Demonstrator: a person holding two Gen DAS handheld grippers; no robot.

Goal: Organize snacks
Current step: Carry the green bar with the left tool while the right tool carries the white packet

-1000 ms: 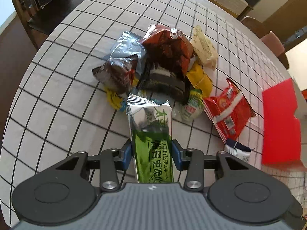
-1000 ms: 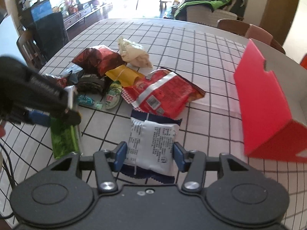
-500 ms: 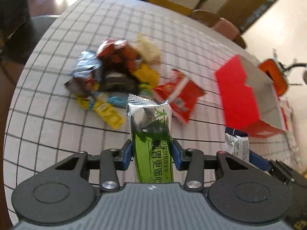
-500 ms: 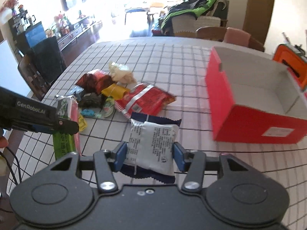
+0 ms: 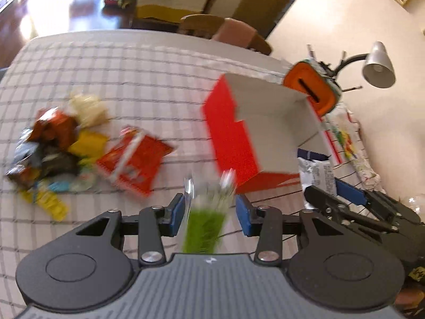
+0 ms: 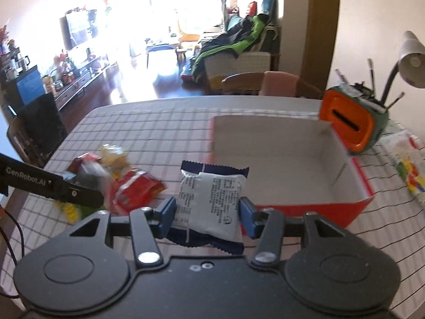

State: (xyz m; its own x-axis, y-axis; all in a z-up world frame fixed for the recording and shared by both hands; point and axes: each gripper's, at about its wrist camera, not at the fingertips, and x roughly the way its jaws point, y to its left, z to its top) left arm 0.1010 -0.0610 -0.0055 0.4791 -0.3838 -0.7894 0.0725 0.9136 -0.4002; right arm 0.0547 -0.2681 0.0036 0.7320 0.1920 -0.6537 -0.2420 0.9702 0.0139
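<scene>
Your left tongs (image 5: 209, 210) grip a green packet (image 5: 204, 228), right tongs (image 6: 207, 212) a white packet (image 6: 212, 199); red box (image 6: 356, 210) empty, snack pile (image 5: 53, 154) remains on the bench (image 5: 132, 66).

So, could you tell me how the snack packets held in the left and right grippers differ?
The green packet in the left gripper is narrow and green with a silvery top; the white packet in the right gripper is wider, white with navy ends and small black print. Both are sealed, gripped by their sides, near the red box.
</scene>
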